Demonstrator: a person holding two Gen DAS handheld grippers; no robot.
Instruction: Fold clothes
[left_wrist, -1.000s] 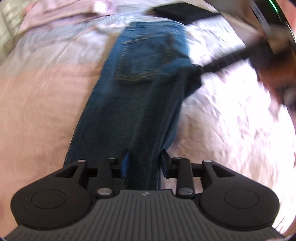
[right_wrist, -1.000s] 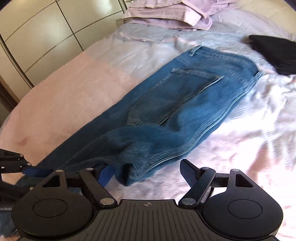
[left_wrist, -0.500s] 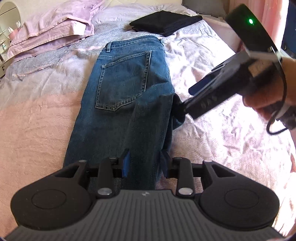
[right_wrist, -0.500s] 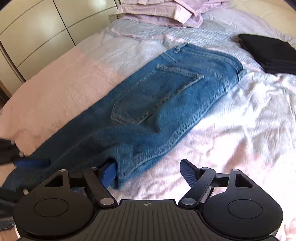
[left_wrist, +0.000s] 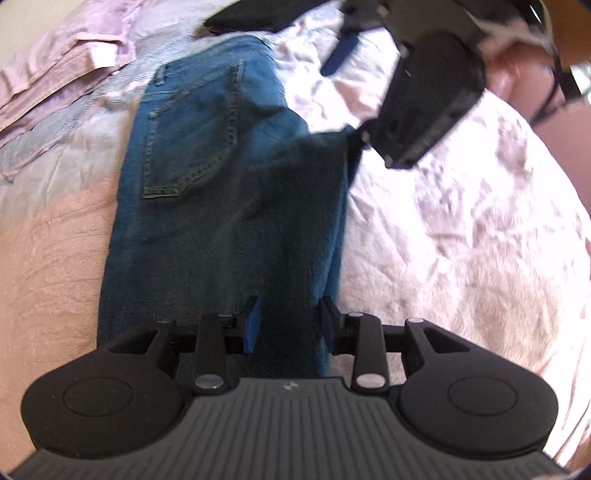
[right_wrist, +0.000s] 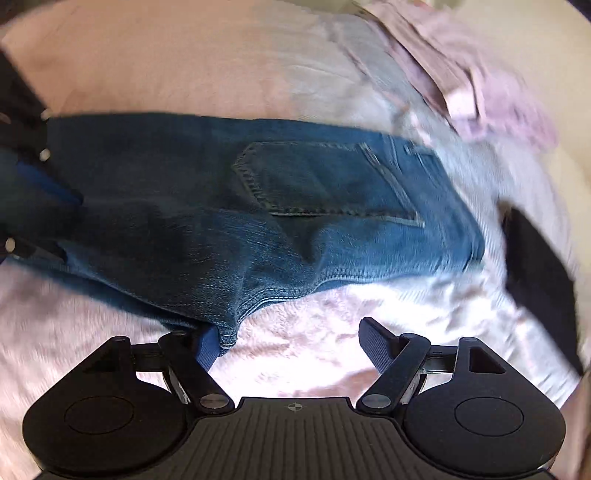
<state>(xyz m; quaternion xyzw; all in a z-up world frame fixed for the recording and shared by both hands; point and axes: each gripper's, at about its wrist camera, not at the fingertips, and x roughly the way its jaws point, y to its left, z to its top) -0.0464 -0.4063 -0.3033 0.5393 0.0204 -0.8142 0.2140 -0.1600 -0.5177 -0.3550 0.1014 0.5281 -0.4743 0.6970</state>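
jeans (left_wrist: 221, 206): blue denim, back pocket (left_wrist: 188, 140) up, flat on pink bedspread (left_wrist: 461, 240), waistband toward 12 in left view. leg folded over, now covering more of the seat than half a second ago. left gripper (left_wrist: 290, 325): jaws narrow, pinching folded leg at 6. right gripper (right_wrist: 291, 341): jaws spread wide, gripping nothing, left finger (right_wrist: 207, 347) touching the denim edge; rolled since earlier, jeans now running 9 to 3. black garment (right_wrist: 535, 266) at 3; lilac pillows (right_wrist: 480, 81) at 1.
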